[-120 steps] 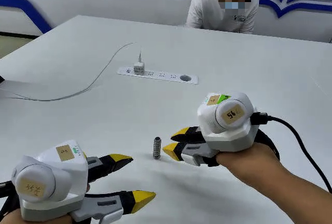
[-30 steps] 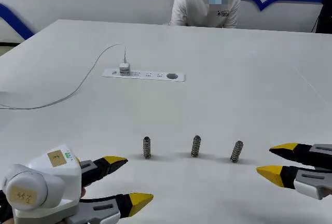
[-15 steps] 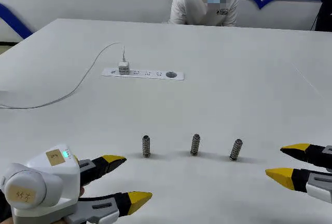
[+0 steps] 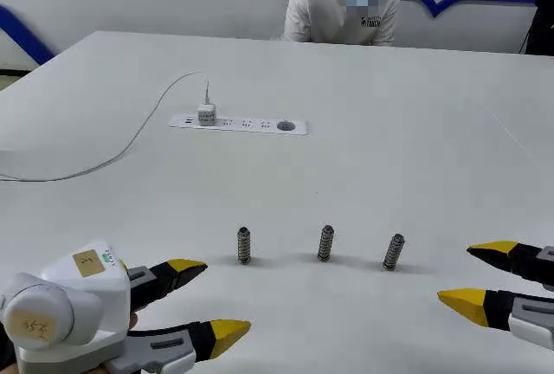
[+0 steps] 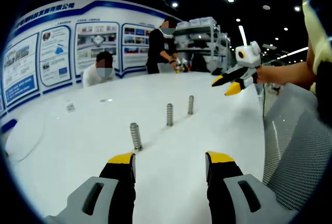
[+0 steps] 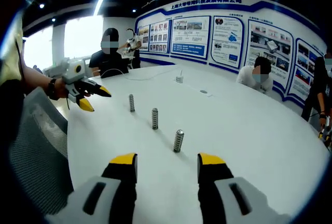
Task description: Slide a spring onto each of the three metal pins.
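Springs are standing upright in a row across the white worktop (image 4: pixel 389 132): left spring (image 4: pixel 244 245), middle spring (image 4: pixel 325 242) and right spring (image 4: pixel 394 252), each apparently sleeving a pin hidden inside its coils. Left tongs (image 4: pixel 225 296) and right tongs (image 4: pixel 456 274) are hovering near the row's ends, gaping wide and carrying nothing. Threading is looking finished, so the next move is probably calling only for keeping both tongs clear of the springs.

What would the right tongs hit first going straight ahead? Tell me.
Most likely the nearest spring, which stands upright almost dead ahead of the open right tongs. Depth is hard to judge, so they might just slip past it.
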